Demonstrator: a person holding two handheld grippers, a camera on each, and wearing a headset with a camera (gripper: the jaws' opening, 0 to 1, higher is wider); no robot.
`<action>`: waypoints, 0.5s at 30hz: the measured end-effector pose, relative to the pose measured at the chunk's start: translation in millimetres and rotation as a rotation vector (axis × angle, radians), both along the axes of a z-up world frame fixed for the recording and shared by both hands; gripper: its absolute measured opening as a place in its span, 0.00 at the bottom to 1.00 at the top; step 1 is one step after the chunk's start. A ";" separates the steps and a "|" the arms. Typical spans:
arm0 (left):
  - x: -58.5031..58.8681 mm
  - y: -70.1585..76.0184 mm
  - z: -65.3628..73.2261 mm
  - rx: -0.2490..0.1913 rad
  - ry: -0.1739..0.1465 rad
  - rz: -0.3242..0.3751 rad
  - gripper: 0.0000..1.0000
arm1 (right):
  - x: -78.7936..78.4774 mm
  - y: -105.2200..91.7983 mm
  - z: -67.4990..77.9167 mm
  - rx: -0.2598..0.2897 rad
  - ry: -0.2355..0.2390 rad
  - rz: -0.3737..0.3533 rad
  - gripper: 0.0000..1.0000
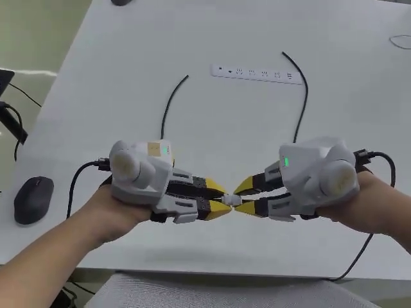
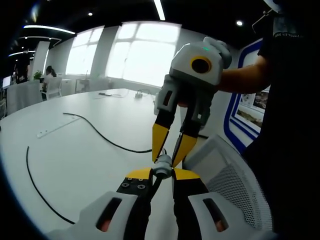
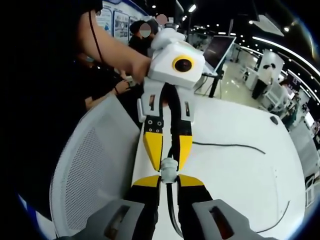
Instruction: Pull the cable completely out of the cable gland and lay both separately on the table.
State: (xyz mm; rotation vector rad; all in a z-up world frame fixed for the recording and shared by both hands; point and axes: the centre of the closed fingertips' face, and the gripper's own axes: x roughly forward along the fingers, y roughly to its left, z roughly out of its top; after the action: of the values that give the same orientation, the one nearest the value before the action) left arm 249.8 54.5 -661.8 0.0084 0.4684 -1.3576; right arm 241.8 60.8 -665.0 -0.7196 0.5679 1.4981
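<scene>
A small white cable gland [image 1: 230,201] hangs over the table's near edge, between the tips of both grippers. My left gripper [image 1: 219,199] comes in from the left, shut on the gland [image 2: 162,169]. From the right, my right gripper [image 1: 243,197] meets it tip to tip. It is shut on the black cable [image 3: 172,210], which runs back between its jaws just behind the gland [image 3: 169,171]. The cable's loose stretches lie on the table [image 1: 96,96], one on the left [image 1: 168,109] and one on the right [image 1: 303,96].
A white power strip [image 1: 257,72] lies at the back of the table. A dark mouse [image 1: 32,199] sits at the left edge. A mesh chair back [image 1: 212,292] stands just below the near table edge, under the grippers.
</scene>
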 end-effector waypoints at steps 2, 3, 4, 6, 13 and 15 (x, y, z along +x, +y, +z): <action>-1.6 -1.3 -1.6 0.012 0.007 -0.004 0.15 | -1.3 -0.7 -0.9 0.001 0.024 -0.022 0.08; -2.0 -1.9 -1.7 0.015 0.004 -0.006 0.15 | -0.8 -0.8 -1.0 0.003 0.025 -0.023 0.08; -2.7 -2.5 -1.6 0.020 -0.001 -0.008 0.15 | -0.9 -1.5 -0.9 0.006 0.032 -0.026 0.08; -2.2 -3.2 -1.0 0.027 -0.008 -0.008 0.15 | -0.8 -4.0 1.7 0.030 0.087 -0.062 0.09; 6.2 -3.7 10.2 0.038 -0.042 0.014 0.15 | 6.9 -10.1 20.5 0.166 0.377 -0.163 0.17; 7.2 -5.1 13.8 0.035 -0.050 0.013 0.15 | 13.6 -12.3 25.5 0.201 0.472 -0.203 0.13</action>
State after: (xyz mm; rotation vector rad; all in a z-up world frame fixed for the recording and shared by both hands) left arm 257.0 49.4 -648.0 0.0682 0.4492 -1.3336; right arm 255.4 48.5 -639.5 -0.1414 0.8043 1.5107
